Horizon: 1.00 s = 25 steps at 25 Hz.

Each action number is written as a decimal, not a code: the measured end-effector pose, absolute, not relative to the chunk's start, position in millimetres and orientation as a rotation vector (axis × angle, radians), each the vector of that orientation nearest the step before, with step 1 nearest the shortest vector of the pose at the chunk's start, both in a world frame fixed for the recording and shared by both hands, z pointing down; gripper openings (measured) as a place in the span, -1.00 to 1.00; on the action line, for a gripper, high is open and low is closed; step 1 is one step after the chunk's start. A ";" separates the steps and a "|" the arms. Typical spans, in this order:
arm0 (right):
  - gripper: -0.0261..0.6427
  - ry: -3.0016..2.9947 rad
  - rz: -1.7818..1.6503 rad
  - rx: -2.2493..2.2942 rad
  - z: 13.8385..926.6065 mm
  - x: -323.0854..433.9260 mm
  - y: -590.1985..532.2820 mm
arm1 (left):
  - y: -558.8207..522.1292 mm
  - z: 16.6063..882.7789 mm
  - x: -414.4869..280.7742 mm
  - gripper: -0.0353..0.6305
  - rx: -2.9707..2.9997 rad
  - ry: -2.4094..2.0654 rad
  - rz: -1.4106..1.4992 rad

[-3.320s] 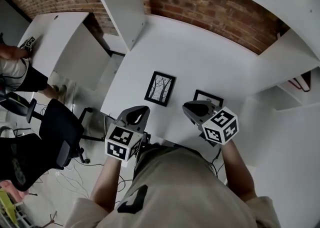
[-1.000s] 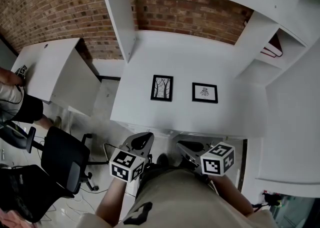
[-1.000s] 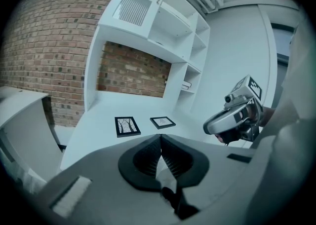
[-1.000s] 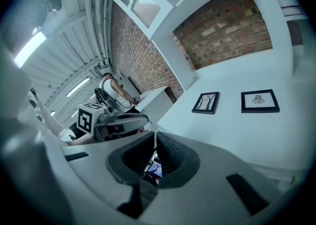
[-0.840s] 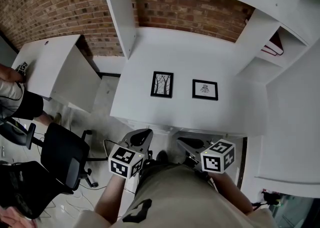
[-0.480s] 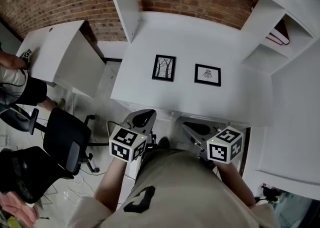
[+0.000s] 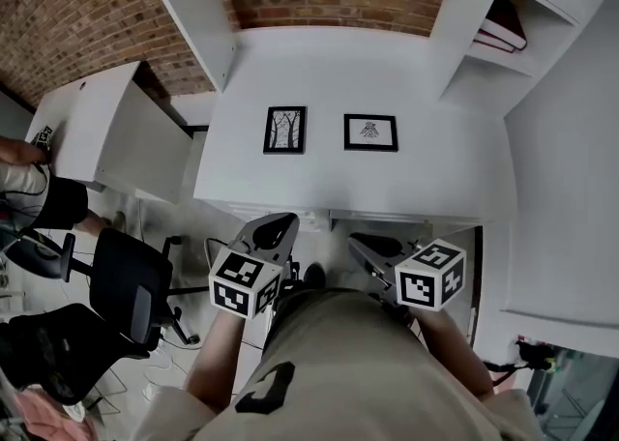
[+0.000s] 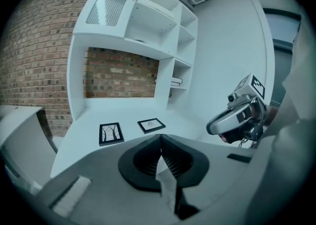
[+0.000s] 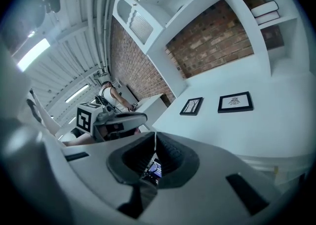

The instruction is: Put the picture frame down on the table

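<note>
1. The L gripper (image 7: pixel 278 227) was seen fully closed, jaws together, w/ nothing between them. It was held in front of the person's body, below the near edge of the table (image 7: pixel 338 62).
2. The R gripper (image 7: pixel 362 244) was also seen closed & empty, jaws almost touching.
3. The tree picture frame (image 7: pixel 285 130) was laid flat on the white table, approx. left of the middle.
4. A second picture frame (image 7: pixel 370 132) was laid flat near it on the right, not touching.
5. Both grippers were found well apart from the frames.
6. A black office chair (image 7: pixel 121 284) was seen on the floor at left.

Left tool (image 7: pixel 275 231), right tool (image 7: pixel 367 247): now back off the table (image 7: pixel 435 178).
</note>
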State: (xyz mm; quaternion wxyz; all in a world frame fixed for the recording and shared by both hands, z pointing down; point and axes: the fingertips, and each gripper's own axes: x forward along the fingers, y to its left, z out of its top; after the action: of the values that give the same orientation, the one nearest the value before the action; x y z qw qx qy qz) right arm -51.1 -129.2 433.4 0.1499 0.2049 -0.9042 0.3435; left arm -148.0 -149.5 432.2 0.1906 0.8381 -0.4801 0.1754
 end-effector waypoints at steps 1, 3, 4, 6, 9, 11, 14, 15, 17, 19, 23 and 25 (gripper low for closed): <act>-0.89 -2.594 0.990 0.594 434.6 -46.2 -127.1 | -147.7 432.4 -143.2 -0.88 2.355 -1.345 0.498; -0.90 -2.589 0.998 0.600 436.8 -35.9 -123.2 | -145.2 432.6 -133.3 -0.88 2.363 -1.342 0.508; -0.90 -2.588 1.005 0.608 437.5 -29.4 -122.0 | -144.4 432.8 -127.1 -0.88 2.367 -1.340 0.513; -0.90 -2.588 1.027 0.637 438.1 -14.1 -120.1 | -141.3 433.7 -111.3 -0.88 2.376 -1.323 0.519; -0.90 -2.587 1.073 0.673 438.3 6.1 -115.1 | -133.0 433.7 -87.5 -0.88 2.388 -1.286 0.535; -0.90 -2.588 1.092 0.677 437.8 14.8 -111.7 | -128.1 431.9 -74.4 -0.88 2.394 -1.266 0.547; -0.90 -2.596 1.073 0.650 435.3 23.5 -103.4 | -122.4 428.2 -57.1 -0.88 2.407 -1.255 0.563; -0.90 -2.601 1.056 0.642 434.0 26.2 -100.4 | -121.4 426.4 -52.2 -0.88 2.412 -1.255 0.565; -0.90 -2.606 1.027 0.634 432.8 31.8 -94.9 | -119.7 422.4 -45.4 -0.88 2.424 -1.261 0.565; -0.90 -2.605 1.020 0.623 434.2 38.4 -88.6 | -114.9 420.6 -41.4 -0.88 2.421 -1.277 0.560; -0.91 -2.612 1.026 0.626 436.1 62.8 -78.4 | -107.3 422.1 -28.8 -0.88 2.407 -1.313 0.560; -0.90 -2.612 1.059 0.632 439.1 74.2 -72.6 | -102.5 421.8 -21.9 -0.88 2.399 -1.328 0.558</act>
State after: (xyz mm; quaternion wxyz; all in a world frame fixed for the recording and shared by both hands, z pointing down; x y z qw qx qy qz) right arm 74.2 -72.6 439.1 0.1261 0.2169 -0.8971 0.3637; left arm -21.9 -102.5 421.8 0.1707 0.8447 -0.4677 0.1964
